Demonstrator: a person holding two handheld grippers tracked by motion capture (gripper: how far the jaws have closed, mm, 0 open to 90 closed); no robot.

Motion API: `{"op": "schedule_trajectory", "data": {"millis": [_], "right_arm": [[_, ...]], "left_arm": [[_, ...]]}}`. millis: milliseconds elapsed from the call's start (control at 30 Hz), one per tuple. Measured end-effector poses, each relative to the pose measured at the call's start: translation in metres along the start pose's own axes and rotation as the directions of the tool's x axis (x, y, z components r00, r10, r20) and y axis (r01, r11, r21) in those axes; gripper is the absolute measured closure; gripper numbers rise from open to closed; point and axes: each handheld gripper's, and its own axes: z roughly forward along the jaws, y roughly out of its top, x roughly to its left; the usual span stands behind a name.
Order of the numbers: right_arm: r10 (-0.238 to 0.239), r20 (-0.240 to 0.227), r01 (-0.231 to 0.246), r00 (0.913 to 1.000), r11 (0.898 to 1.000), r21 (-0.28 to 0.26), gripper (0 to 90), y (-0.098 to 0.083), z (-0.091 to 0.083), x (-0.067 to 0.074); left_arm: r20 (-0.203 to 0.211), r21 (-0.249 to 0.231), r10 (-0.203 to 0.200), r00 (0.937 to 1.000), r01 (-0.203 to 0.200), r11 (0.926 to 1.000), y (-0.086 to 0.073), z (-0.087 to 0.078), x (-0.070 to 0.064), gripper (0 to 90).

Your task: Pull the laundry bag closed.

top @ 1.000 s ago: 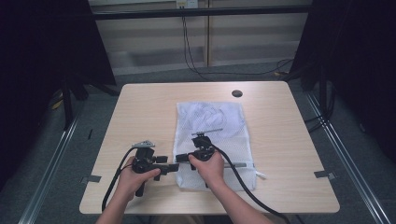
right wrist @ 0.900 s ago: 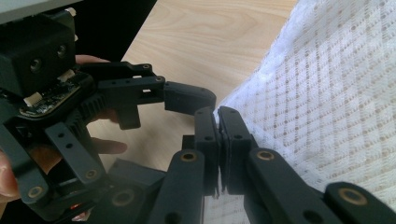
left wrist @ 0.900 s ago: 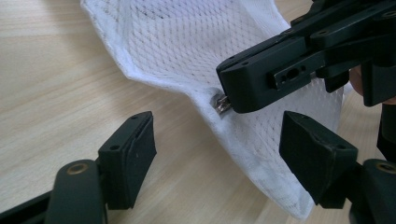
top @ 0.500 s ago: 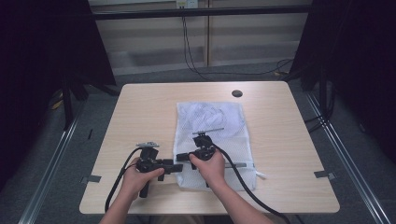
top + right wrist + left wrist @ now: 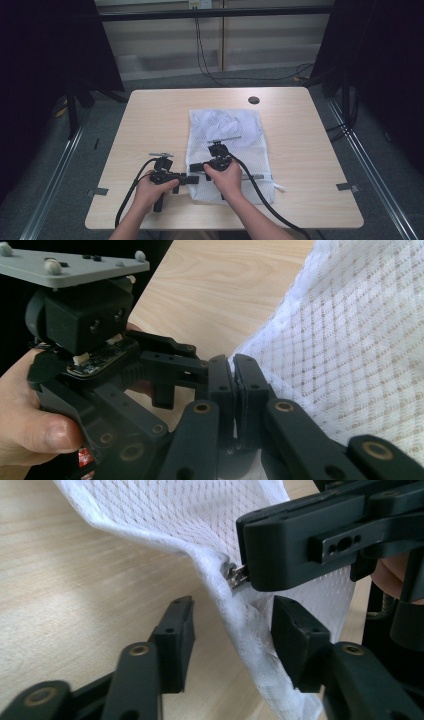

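A white mesh bag [image 5: 225, 130] lies flat on the wooden table [image 5: 150, 115]. My right gripper [image 5: 198, 167] points left at the bag's near left edge. In the left gripper view its black jaws are shut on a small metal zipper pull [image 5: 231, 575]. The right gripper [image 5: 235, 385] shows its pads pressed together at the mesh bag's [image 5: 350, 340] hem. My left gripper [image 5: 235, 635] faces it from the left and has just been closing. The lifted bag edge [image 5: 240, 625] hangs between its jaws, with a gap still showing at the left pad [image 5: 176, 640].
A dark round hole [image 5: 253, 100] sits in the table's far side. A white cord end [image 5: 277, 188] sticks out of the bag's near right corner. Cables trail from both grippers toward the near edge. The table's left half is bare wood.
My left gripper has edged right, up to the bag's left edge, and its jaws have narrowed around the fabric. The right gripper has kept still.
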Motion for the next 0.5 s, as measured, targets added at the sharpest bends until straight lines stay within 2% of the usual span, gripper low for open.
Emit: {"op": "schedule_trajectory", "data": {"millis": [167, 300, 500], "right_arm": [[-0.003, 0.001, 0.003, 1.0000, 1.000, -0.002, 87.3, 0.0001, -0.0008, -0.0003], [-0.002, 0.000, 0.002, 1.0000, 1.000, -0.002, 87.3, 0.0001, -0.0015, -0.0010], [0.009, -0.003, -0.009, 1.0000, 1.000, 0.004, 87.4, 0.0002, -0.0021, -0.0011]], "left_arm": [[0.022, -0.008, -0.025, 0.9995, 0.025, 0.9997, 0.0009, 0.0005, 0.0008, 60.0], [0.021, -0.005, -0.023, 0.9995, 0.023, 0.9997, 0.0011, 0.0010, 0.0020, 63.7], [0.037, -0.007, -0.047, 0.9982, 0.047, 0.9989, 0.0014, 0.0020, 0.0024, 70.1]]}}
